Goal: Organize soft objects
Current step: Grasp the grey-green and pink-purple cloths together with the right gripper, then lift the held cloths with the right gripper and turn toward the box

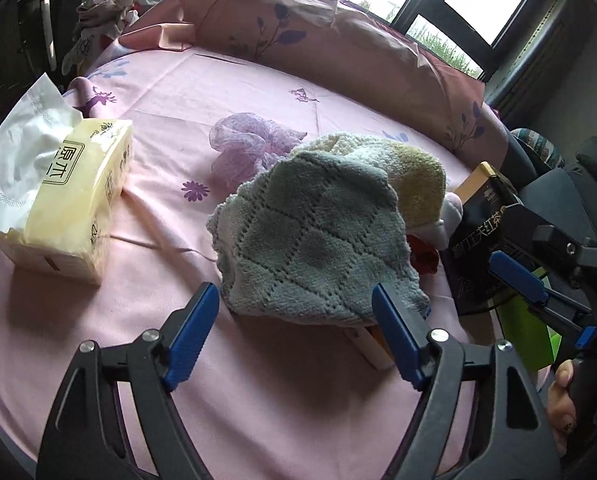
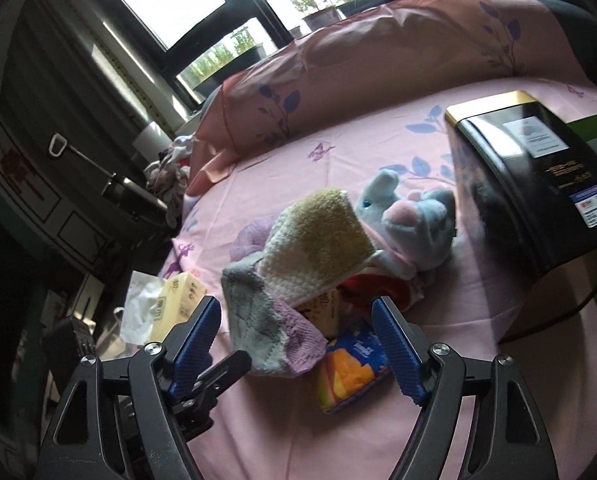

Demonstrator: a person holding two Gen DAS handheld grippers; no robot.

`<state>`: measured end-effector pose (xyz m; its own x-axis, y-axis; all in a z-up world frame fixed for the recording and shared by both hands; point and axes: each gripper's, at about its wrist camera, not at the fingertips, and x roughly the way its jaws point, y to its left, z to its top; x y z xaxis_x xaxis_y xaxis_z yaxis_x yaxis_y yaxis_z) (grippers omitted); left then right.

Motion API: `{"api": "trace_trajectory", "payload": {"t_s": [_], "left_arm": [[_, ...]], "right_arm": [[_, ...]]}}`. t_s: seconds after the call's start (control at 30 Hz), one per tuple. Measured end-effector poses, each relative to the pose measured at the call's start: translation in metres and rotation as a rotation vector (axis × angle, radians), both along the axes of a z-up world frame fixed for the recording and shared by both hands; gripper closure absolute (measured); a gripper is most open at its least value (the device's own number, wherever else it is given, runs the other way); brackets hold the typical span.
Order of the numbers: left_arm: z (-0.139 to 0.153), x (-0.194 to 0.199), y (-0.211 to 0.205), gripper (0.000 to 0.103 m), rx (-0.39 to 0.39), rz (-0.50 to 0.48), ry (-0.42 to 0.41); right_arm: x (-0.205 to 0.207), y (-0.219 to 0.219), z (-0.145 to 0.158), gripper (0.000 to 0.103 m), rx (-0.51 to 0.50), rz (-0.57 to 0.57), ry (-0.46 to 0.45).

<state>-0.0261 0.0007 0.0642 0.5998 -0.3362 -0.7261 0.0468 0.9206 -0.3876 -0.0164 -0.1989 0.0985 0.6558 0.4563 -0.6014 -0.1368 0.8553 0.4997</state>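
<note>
A pale blue knitted cloth [image 1: 310, 248] lies heaped on the pink round table, over a cream and yellow towel [image 1: 414, 176]. A purple mesh puff [image 1: 246, 144] sits behind them. In the right wrist view the cloth [image 2: 266, 320], the towel [image 2: 318, 240] and a blue-pink plush toy [image 2: 414, 224] pile together. My left gripper [image 1: 296, 304] is open, just in front of the cloth's near edge. My right gripper [image 2: 296, 324] is open, close to the pile; it also shows in the left wrist view [image 1: 538, 300].
A yellow tissue pack [image 1: 70, 196] stands at the left. A black tea tin [image 2: 538, 184] stands at the right beside a green box [image 1: 526, 332]. A small tissue packet [image 2: 350, 376] lies by the pile. A pink pillow [image 1: 338, 36] lines the far edge.
</note>
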Motion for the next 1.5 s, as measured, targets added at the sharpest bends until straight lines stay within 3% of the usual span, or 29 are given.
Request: {"api": "trace_trajectory", "payload": {"t_s": [0.1, 0.33, 0.5, 0.57, 0.63, 0.83, 1.03, 1.2, 1.5], "left_arm": [[-0.008, 0.004, 0.006, 0.025, -0.053, 0.000, 0.039], [-0.027, 0.018, 0.004, 0.025, -0.049, 0.005, 0.123], [-0.032, 0.021, 0.010, 0.046, -0.067, 0.032, 0.136], [-0.030, 0.020, 0.010, 0.066, -0.054, 0.018, 0.122], [-0.024, 0.016, 0.009, 0.076, -0.052, 0.000, 0.090], [0.002, -0.005, 0.011, 0.077, -0.034, -0.035, -0.038], [0.024, -0.021, 0.024, 0.076, -0.119, -0.057, -0.155], [0.041, -0.022, 0.015, 0.077, -0.122, -0.060, -0.251], [0.042, -0.022, 0.006, 0.077, -0.068, -0.063, -0.265]], "right_arm": [[0.010, 0.016, -0.005, 0.023, 0.007, 0.054, 0.017], [0.048, 0.049, -0.041, 0.026, 0.006, 0.099, 0.137], [0.055, 0.058, -0.060, 0.059, -0.001, 0.113, 0.176], [0.053, 0.056, -0.062, 0.073, 0.044, 0.145, 0.179], [0.048, 0.056, -0.062, 0.080, 0.098, 0.189, 0.179], [0.019, 0.057, -0.035, 0.081, 0.096, 0.224, 0.072], [0.001, 0.050, -0.006, 0.081, 0.132, 0.237, -0.022], [-0.003, 0.052, 0.004, 0.081, 0.132, 0.241, -0.054], [0.003, 0.055, -0.001, 0.081, 0.095, 0.220, -0.028]]}}
